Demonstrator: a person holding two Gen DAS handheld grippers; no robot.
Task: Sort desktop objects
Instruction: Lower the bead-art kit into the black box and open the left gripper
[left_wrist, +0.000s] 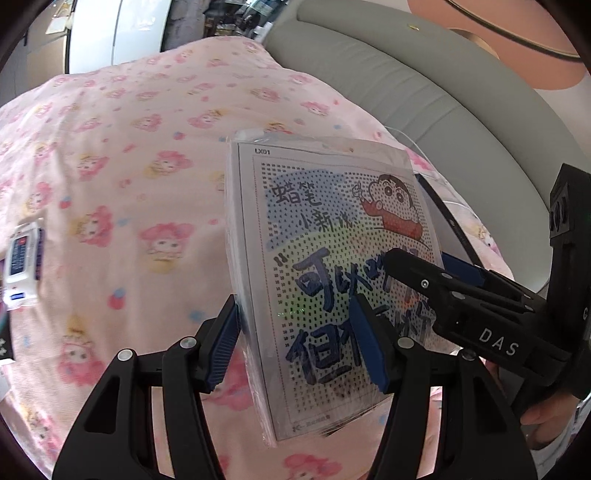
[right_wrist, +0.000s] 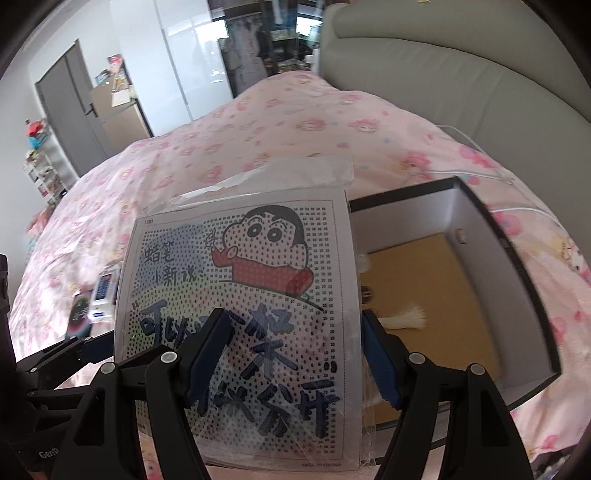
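Note:
A cartoon bead-art kit in a clear plastic bag (left_wrist: 332, 266) is held up over the pink bedspread, between both grippers. My left gripper (left_wrist: 295, 350) has its blue pads either side of the kit's lower left part. My right gripper (right_wrist: 295, 358) straddles the kit (right_wrist: 240, 302) from the right side, and its fingers show in the left wrist view (left_wrist: 424, 273). An open black box with a yellow floor (right_wrist: 461, 291) lies just right of the kit, holding a white tassel (right_wrist: 402, 319).
A white and blue packet (left_wrist: 22, 266) lies on the bedspread at the left, also seen in the right wrist view (right_wrist: 105, 291), next to a dark card (right_wrist: 79, 314). A grey padded headboard (left_wrist: 406, 85) runs behind. A white cable (right_wrist: 480, 151) trails past the box.

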